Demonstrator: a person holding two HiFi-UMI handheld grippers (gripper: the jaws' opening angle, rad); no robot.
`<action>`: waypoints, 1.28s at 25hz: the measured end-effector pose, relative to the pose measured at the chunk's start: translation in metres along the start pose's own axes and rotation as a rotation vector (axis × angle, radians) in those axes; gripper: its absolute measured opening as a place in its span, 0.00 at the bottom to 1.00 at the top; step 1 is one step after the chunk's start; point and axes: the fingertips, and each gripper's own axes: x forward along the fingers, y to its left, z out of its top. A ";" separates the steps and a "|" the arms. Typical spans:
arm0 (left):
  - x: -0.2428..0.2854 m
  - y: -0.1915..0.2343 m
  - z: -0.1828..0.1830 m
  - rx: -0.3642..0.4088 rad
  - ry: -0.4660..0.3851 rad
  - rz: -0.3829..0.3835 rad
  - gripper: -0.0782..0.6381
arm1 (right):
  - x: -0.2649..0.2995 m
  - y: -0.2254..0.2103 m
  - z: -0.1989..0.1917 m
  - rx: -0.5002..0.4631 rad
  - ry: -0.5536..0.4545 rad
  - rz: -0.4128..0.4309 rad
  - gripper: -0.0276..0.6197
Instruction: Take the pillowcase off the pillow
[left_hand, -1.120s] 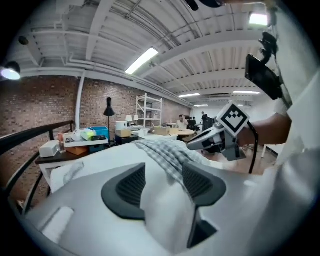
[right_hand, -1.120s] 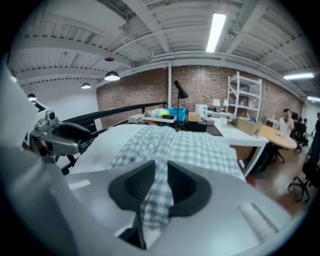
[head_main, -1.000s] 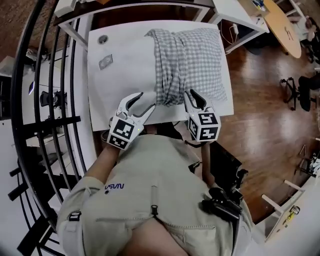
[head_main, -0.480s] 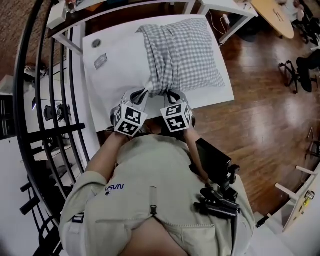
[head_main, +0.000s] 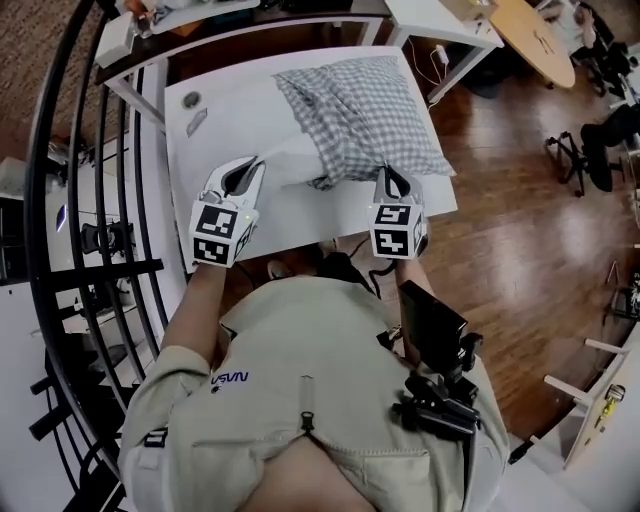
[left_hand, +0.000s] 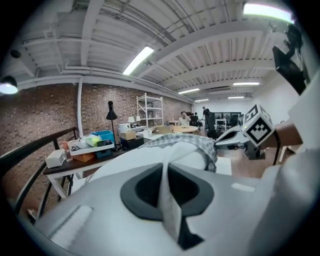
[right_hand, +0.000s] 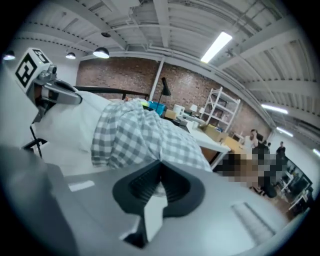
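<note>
A white pillow (head_main: 285, 160) lies on the white table (head_main: 300, 215), its right part inside a grey checked pillowcase (head_main: 360, 115). My left gripper (head_main: 256, 163) is at the pillow's bare near edge. In the left gripper view its jaws have just closed, and the left gripper (left_hand: 165, 165) pinches white pillow fabric. My right gripper (head_main: 388, 172) sits at the pillowcase's near right corner. Its jaws have also just closed, and in the right gripper view the checked pillowcase (right_hand: 135, 135) runs up to the right gripper (right_hand: 160, 162). The two grippers are well apart.
A small round object (head_main: 190, 98) and a small packet (head_main: 197, 122) lie at the table's far left. A black railing (head_main: 100, 200) runs along the left. A cluttered desk (head_main: 150, 20) stands beyond the table, with wooden floor (head_main: 520, 220) to the right.
Both grippers went from open beside the bunched pillowcase end to shut. They then pulled apart, left one leftward and right one rightward. The checked cloth now lies further right.
</note>
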 end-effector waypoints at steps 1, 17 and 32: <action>-0.003 0.003 -0.002 -0.024 -0.005 0.002 0.14 | 0.000 -0.010 -0.004 -0.006 0.015 -0.021 0.06; 0.019 -0.037 -0.104 -0.289 0.127 -0.112 0.14 | 0.050 -0.012 -0.113 -0.042 0.309 0.041 0.06; 0.017 0.009 0.031 -0.264 -0.070 -0.107 0.47 | 0.020 0.001 0.077 0.113 -0.128 0.463 0.25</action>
